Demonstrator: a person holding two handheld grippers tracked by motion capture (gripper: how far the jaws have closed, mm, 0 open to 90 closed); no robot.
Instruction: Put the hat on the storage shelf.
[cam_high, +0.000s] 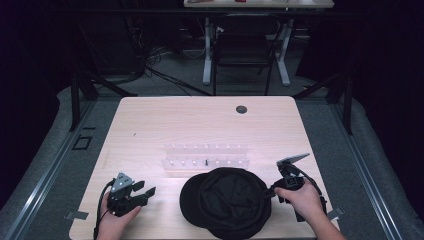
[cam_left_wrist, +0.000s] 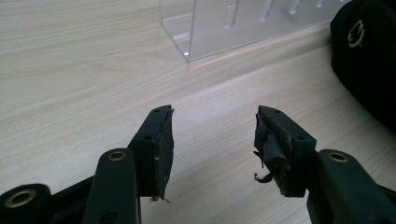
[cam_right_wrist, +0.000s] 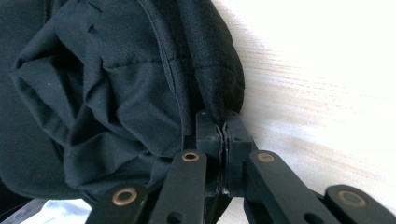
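Hat: round black cloth hat (cam_high: 226, 202), crumpled, stitched seams.
Right gripper (cam_right_wrist: 223, 128): pinching the hat's rim fabric.
Left gripper (cam_left_wrist: 214, 140): wide, holding nothing.
Table: pale woodgrain table (cam_high: 150, 125).

Wooden table (cam_high: 150, 125): black hat (cam_high: 225, 202), clear rack (cam_high: 206, 156).

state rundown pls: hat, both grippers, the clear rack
black hat: lying opening-up on the table, fabric crumpled, right edge pinched
right gripper: shut on the hat's rim
left gripper: open, nothing between its jaws, off to the left of the hat
clear rack: standing on the table behind the hat, one small dark piece in it, other slots look empty
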